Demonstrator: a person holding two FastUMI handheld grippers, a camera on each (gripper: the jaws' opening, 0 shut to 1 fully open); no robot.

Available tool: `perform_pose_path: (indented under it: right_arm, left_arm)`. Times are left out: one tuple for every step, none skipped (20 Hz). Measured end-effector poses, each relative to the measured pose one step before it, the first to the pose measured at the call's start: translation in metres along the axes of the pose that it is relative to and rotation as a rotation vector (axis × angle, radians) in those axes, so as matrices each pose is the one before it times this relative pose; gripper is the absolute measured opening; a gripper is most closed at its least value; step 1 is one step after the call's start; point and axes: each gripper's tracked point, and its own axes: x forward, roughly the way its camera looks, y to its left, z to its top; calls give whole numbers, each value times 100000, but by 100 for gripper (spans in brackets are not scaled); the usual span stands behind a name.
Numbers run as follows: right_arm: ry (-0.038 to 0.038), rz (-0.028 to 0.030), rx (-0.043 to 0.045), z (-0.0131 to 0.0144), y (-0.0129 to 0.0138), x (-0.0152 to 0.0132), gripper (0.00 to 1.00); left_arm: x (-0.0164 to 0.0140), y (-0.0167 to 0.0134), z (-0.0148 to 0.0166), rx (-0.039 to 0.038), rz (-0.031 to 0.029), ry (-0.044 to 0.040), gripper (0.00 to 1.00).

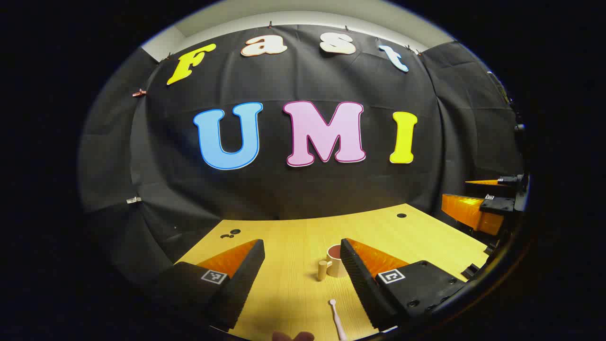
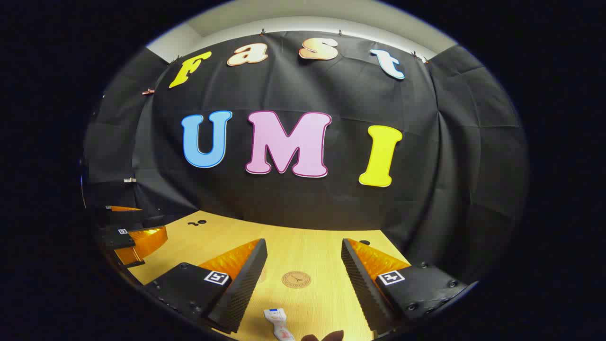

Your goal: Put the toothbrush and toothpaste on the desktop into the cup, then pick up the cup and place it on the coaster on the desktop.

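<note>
A cream mug [image 1: 334, 263] with a brown inside stands upright on the wooden desktop, its handle turned toward me, just left of my right-hand finger in the left gripper view. A pale pink toothbrush [image 1: 336, 318] lies flat in front of it, near the bottom edge. My left gripper [image 1: 303, 270] hovers open above the desk, holding nothing. In the right gripper view a round tan coaster [image 2: 296, 279] lies between my fingers, farther out. A white toothpaste tube [image 2: 278, 323] lies close in. My right gripper [image 2: 303, 272] is open and holds nothing.
The wooden desktop [image 1: 303, 237] has small dark holes near its back edge. The black cloth wall rises right behind the desk. The other gripper shows at the right edge [image 1: 478, 208] of the left gripper view and at the left edge [image 2: 135, 239] of the right gripper view.
</note>
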Motion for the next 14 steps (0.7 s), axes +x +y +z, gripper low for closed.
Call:
perform_pose_path:
  right_arm:
    - [124,98,-67,-74,92,-28,97]
    - [341,453,193,-115,96,-43,97]
    - [261,437,19,-71,220,0,97]
    - [165,132,-451,-76,141,-4,97]
    - [-10,-30,-485,-60,9,33,97]
    - [-59,133,-332,14,-46,45,97]
    - [87,42,-346,-3,66,58,97]
    - [151,294,-276,-106,97,-15,97]
    - [330,342,-370,-100,109,-33,97]
    - [657,419,-631,-209,104,53,97]
    - [800,253,-810,-295,71,90,97]
    - [882,412,-703,-315,137,-20,97]
    - [785,160,-543,-258,126,-9,97]
    - [1206,187,-502,-370,152,44,97]
  left_arm:
    - [4,48,-24,-148,-186,312,99]
    - [44,-60,-265,-39,-84,310,99]
    - [-12,30,17,156,-33,275,100]
    - [6,128,-179,280,246,259,100]
    - [-30,163,12,125,151,113,100]
    - [-6,78,-193,38,177,278,100]
    - [-52,75,-25,-84,37,391,100]
    - [21,121,-152,-96,97,231,99]
    - [81,43,-238,-7,207,288,100]
    - [-21,44,-126,-15,14,345,100]
    - [-97,-38,-68,-70,-152,464,100]
    - [-48,-19,-308,-7,-258,517,100]
    - [-36,-3,-171,164,-247,537,100]
    - [-45,-106,-413,281,-228,609,100]
